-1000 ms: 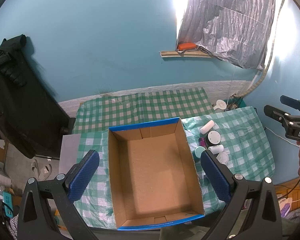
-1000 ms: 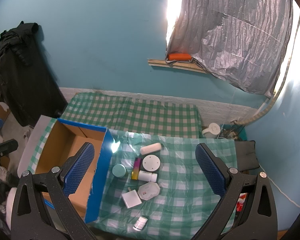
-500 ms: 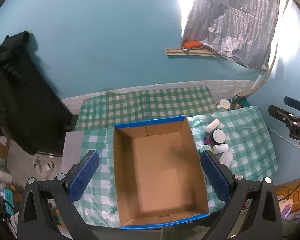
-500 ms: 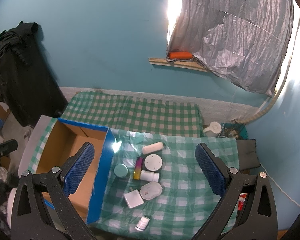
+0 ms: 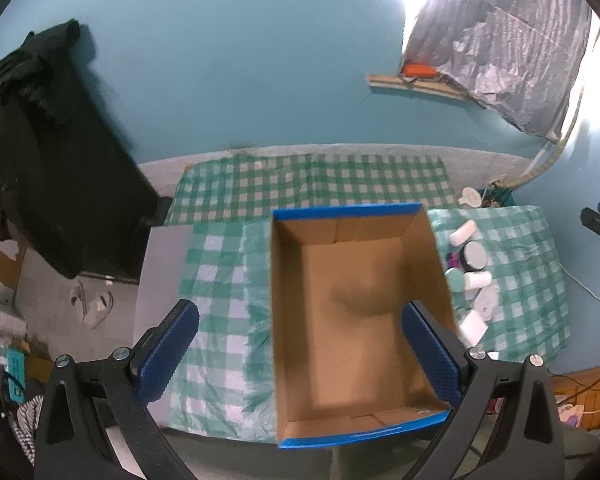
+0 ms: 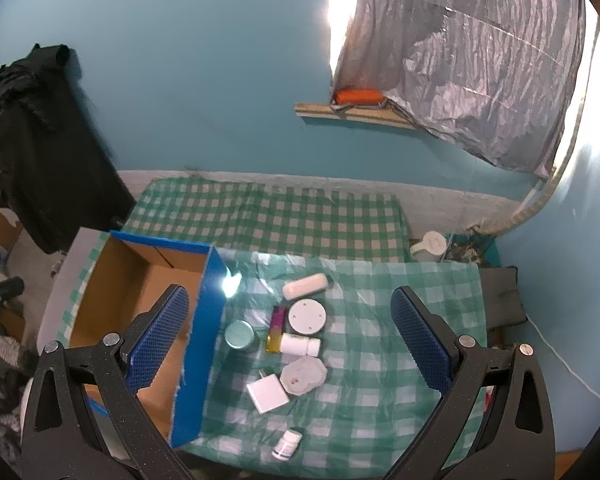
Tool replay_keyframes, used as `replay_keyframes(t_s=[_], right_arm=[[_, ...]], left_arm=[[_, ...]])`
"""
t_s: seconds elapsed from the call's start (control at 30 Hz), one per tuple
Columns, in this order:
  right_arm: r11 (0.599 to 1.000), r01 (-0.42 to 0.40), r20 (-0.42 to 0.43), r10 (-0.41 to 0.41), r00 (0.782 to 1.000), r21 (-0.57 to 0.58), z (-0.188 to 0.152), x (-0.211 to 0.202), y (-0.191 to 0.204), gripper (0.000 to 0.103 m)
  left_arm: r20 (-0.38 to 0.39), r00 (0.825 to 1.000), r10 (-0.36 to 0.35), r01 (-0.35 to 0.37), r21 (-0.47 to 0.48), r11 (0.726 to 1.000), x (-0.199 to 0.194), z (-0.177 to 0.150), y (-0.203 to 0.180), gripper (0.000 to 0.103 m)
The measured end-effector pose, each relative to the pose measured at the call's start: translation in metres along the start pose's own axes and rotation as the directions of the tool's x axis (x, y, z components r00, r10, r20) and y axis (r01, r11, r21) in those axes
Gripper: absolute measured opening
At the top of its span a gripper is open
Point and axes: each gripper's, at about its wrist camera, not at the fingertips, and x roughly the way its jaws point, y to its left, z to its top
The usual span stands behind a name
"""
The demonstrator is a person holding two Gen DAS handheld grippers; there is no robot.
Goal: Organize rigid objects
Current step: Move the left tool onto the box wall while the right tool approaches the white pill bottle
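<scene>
- We see the left hand-held gripper (image 5: 300, 354) wide open, empty, above the cardboard box (image 5: 352, 308).
- The right hand-held gripper (image 6: 290, 338) is wide open, empty.
- Small containers (image 6: 307, 316) lie on the desk (image 6: 400, 360), right of the box.

home rm | teal wall (image 6: 220, 100) | checked cloth (image 6: 268, 216) on low bed/table | dark clothes (image 6: 40, 140) hung | foil-covered window (image 6: 460, 72)

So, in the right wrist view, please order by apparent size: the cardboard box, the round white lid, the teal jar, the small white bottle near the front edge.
Largest to smallest, as they look:
1. cardboard box
2. round white lid
3. teal jar
4. small white bottle
The lid and jar look close in size, so their order is less sure.
</scene>
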Motion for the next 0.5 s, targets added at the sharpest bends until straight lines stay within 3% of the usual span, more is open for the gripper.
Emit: replay_keyframes(t_s=[0.23,0.33,0.5], right_arm=[[0.999,0.009,-0.029,-0.008,1.0,0.04,-0.02,0.016,-0.015,0.1],[0.999,0.018,-0.052,-0.016,0.999,0.047,-0.033,0.025,-0.017,0.1],[0.998,0.017,-0.103,-0.01,0.995,0.066,-0.059,0.042,-0.022,0.1]], left_arm=[[-0.082,0.997,0.007,-0.007,-0.007,1.0,0.032,-0.021,0.024,0.102],[-0.149,0.989,0.014,-0.014,0.004,1.0,0.052,-0.034,0.026,0.096],[-0.225,0.974,-0.004,0.003,-0.003,1.0,0.079,-0.055,0.025,0.095]])
